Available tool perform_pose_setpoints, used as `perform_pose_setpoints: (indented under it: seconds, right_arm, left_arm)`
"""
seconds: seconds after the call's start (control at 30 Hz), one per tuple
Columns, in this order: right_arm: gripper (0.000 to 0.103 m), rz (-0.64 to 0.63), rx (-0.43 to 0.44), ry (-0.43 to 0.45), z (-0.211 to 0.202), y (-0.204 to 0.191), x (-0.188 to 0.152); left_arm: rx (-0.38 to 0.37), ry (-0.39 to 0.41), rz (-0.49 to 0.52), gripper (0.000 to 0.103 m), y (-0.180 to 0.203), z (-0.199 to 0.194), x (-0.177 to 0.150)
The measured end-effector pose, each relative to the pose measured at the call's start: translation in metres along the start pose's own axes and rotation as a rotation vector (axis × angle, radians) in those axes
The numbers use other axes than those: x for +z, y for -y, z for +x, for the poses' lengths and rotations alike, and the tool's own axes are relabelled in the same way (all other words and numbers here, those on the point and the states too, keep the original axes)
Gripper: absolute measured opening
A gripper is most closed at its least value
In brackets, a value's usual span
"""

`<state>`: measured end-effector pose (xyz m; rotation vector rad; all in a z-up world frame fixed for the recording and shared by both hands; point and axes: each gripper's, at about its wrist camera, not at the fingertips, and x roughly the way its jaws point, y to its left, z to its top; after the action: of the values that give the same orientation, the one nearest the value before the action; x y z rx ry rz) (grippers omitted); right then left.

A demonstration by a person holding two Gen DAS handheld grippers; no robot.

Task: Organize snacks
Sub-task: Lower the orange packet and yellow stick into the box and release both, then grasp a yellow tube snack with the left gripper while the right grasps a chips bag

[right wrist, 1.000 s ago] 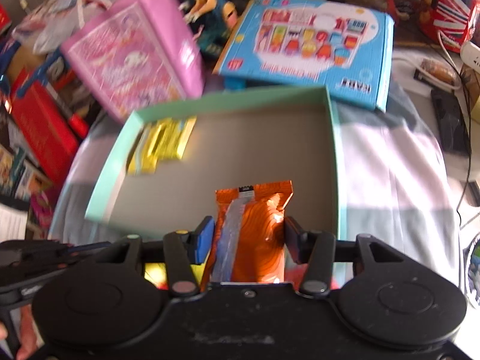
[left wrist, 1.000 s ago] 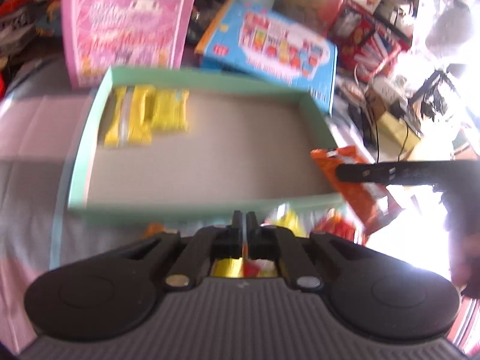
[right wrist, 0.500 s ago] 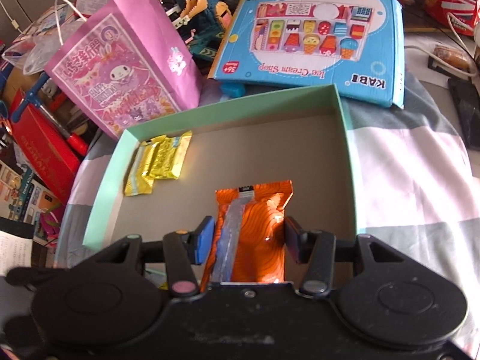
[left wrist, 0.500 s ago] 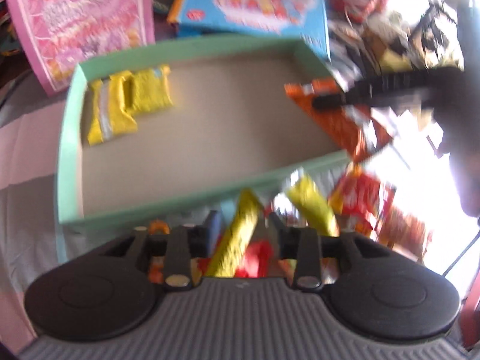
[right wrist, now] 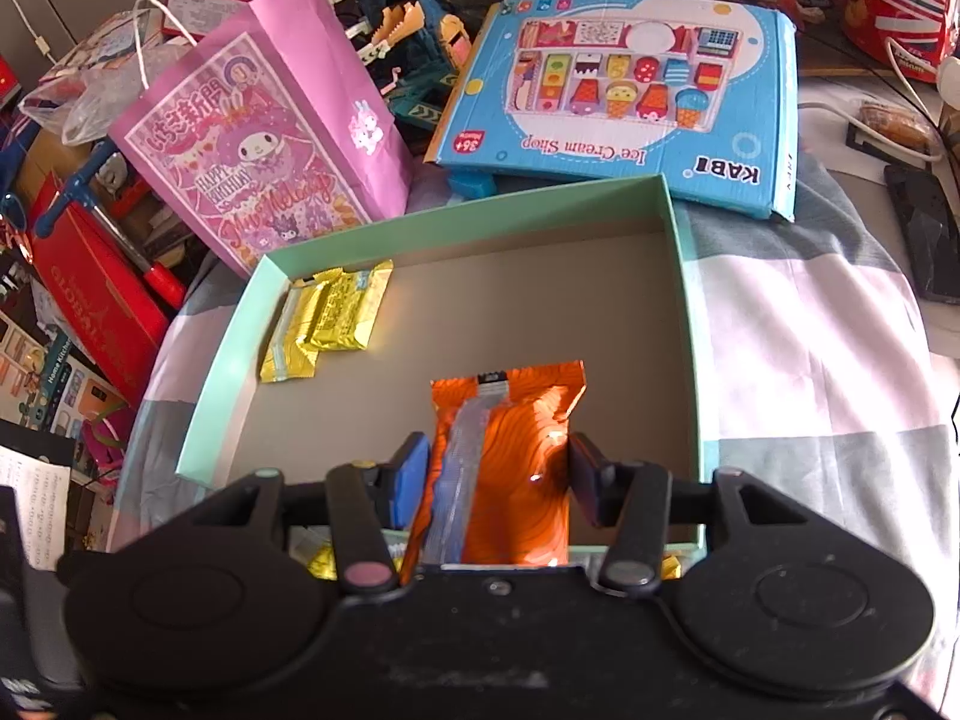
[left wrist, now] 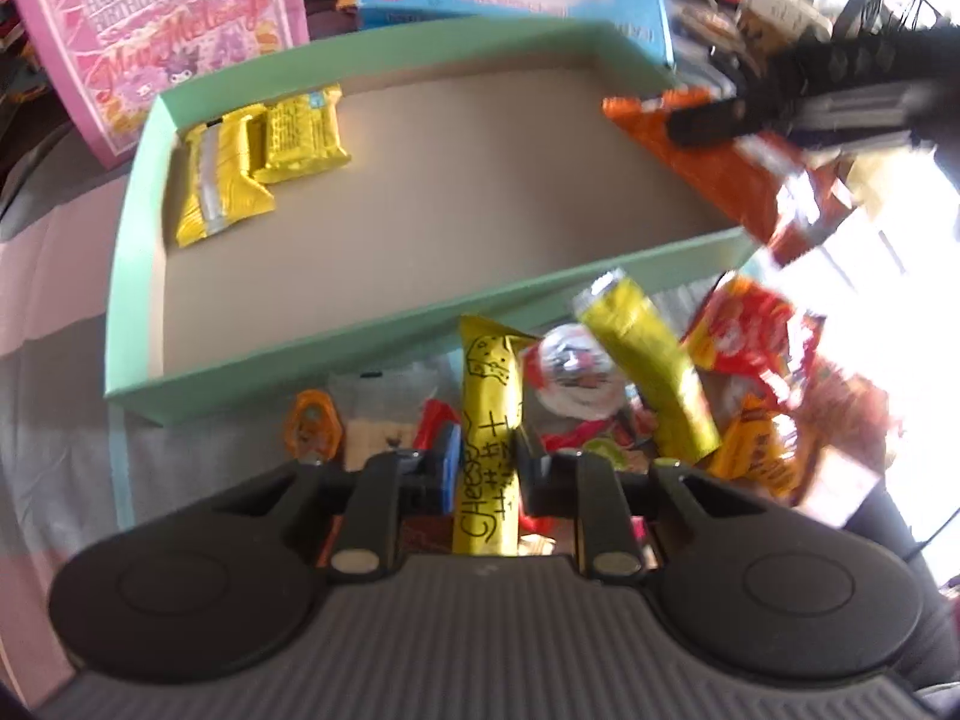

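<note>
A mint-green tray holds two yellow packets in its far left corner. In front of the tray my left gripper points down into a snack pile. Its jaws are closing, and both pads touch a yellow cheese stick that stands between them. My right gripper is shut on an orange packet and holds it over the near right part of the tray. The same yellow packets show in the right wrist view. In the left wrist view the orange packet hangs above the tray's right wall.
Several loose snacks, a foil Santa and a second yellow stick lie before the tray. A pink gift bag and a blue toy box stand behind it. Red boxes crowd the left.
My left gripper went from shut to open, sank into the pile and is now on the yellow cheese stick. The right gripper kept the orange packet over the tray.
</note>
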<state>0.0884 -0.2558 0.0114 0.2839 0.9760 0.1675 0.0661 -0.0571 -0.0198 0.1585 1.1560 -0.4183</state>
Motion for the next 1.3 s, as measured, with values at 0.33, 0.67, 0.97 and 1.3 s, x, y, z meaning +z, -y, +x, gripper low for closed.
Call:
perform_pose_setpoints:
  seconds: [0.33, 0.67, 0.97, 1.3]
  right_arm:
    - [0.049, 0.018, -0.003, 0.037, -0.003, 0.008, 0.011]
    - [0.049, 0.044, -0.084, 0.05, 0.059, 0.034, 0.081]
    - [0.063, 0.03, -0.049, 0.012, 0.094, 0.042, 0.099]
    - [0.103, 0.039, -0.037, 0.073, 0.055, 0.04, 0.081]
  left_arm:
    - [-0.036, 0.163, -0.066, 0.017, -0.001, -0.05, 0.05]
    - [-0.034, 0.143, -0.1, 0.005, 0.023, 0.059, 0.166]
    - [0.007, 0.09, -0.071, 0.045, 0.019, 0.101, 0.182]
    - [0.044, 0.113, -0.081, 0.098, 0.025, 0.079, 0.162]
